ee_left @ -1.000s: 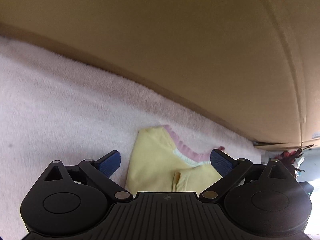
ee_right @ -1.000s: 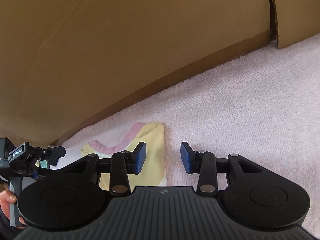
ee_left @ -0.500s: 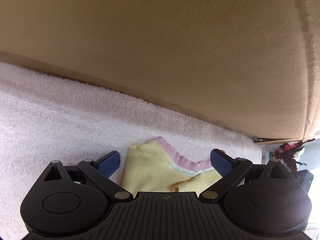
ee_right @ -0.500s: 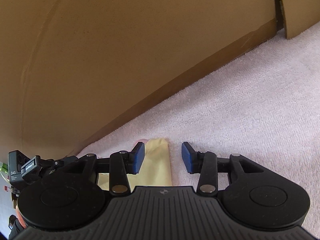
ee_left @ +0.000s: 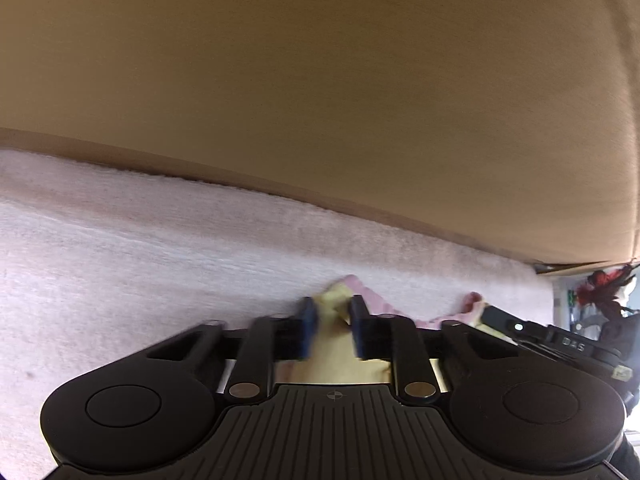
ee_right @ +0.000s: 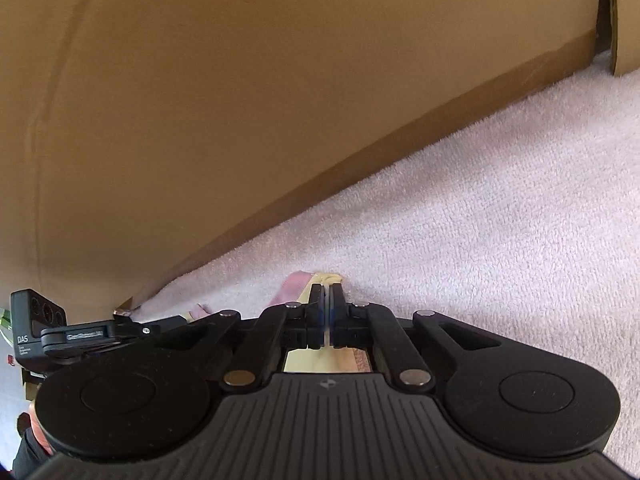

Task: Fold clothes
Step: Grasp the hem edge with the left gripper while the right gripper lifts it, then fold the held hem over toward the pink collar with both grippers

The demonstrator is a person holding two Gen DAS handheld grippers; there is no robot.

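Observation:
A yellow garment (ee_left: 338,344) with a pink collar (ee_left: 368,294) lies on the pale pink towel (ee_left: 140,260). My left gripper (ee_left: 333,320) is closing its blue pads on a bunched fold of the yellow cloth beside the collar. In the right wrist view my right gripper (ee_right: 328,312) is shut on the garment's (ee_right: 326,280) right edge, with a thin strip of cloth showing between the pads. The pink collar (ee_right: 294,284) lies just left of it. Most of the garment is hidden under the two gripper bodies.
A brown cardboard wall (ee_left: 320,100) stands close behind the towel and has a gap at the far right (ee_right: 604,20). Pink towel (ee_right: 480,220) stretches to the right. The other gripper's black body (ee_left: 560,344) sits at right; a red object (ee_left: 604,284) lies beyond.
Both grippers' jaws have come together on the yellow garment: the left from wide open, the right from half open. The cloth now bunches up between the left pads.

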